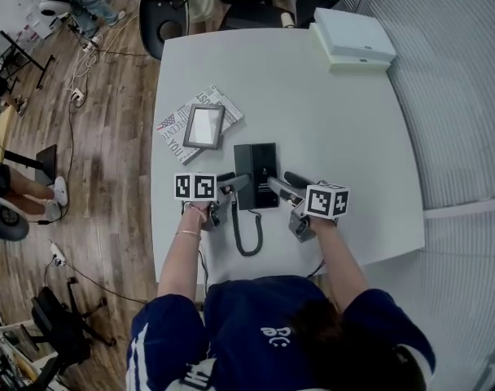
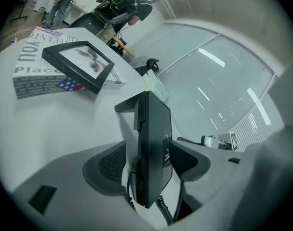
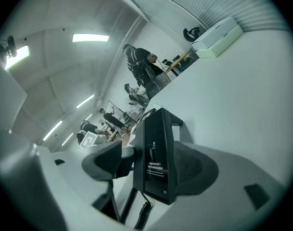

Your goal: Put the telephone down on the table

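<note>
The black telephone (image 1: 256, 173) lies flat on the white table (image 1: 313, 104), its coiled cord (image 1: 246, 236) trailing toward the front edge. My left gripper (image 1: 235, 182) is at the phone's left side and my right gripper (image 1: 282, 186) at its right. In the left gripper view the phone (image 2: 153, 138) stands edge-on between the open jaws, with a gap to the ribbed pad (image 2: 110, 165). The right gripper view shows the phone (image 3: 158, 153) between that gripper's open jaws as well, apart from the pad (image 3: 197, 170).
A framed picture (image 1: 204, 125) rests on a magazine (image 1: 176, 129) behind and left of the phone. Stacked white boxes (image 1: 353, 39) sit at the far right corner. An office chair (image 1: 162, 15) stands beyond the table, with wooden floor to the left.
</note>
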A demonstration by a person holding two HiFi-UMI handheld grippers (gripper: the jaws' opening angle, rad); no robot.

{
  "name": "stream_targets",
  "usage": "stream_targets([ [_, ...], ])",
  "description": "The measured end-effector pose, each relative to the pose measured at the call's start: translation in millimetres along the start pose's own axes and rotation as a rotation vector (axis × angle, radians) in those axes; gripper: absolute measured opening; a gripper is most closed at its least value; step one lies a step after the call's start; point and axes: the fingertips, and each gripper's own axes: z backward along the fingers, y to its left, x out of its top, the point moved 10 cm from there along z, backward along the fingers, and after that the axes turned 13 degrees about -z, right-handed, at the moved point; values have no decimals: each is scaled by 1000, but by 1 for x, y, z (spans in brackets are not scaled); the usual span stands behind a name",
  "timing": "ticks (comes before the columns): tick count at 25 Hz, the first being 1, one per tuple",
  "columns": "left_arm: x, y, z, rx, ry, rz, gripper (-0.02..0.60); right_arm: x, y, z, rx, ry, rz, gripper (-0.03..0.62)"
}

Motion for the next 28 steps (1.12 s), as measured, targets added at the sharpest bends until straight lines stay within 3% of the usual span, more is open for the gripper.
stream_targets([
  [4, -7, -16, 18, -14, -58, -22, 265, -6, 8, 4, 10, -8, 42, 334],
  [8, -17, -42, 33, -22, -99, -110, 265, -11, 20, 12, 3, -33, 102, 334],
  [14, -51, -75, 52, 81, -141, -177, 265, -22, 28, 35, -24, -78, 176, 334],
  [28, -122, -154, 66, 275, -291, -284, 265, -87, 28, 71, -51, -53, 281, 334],
])
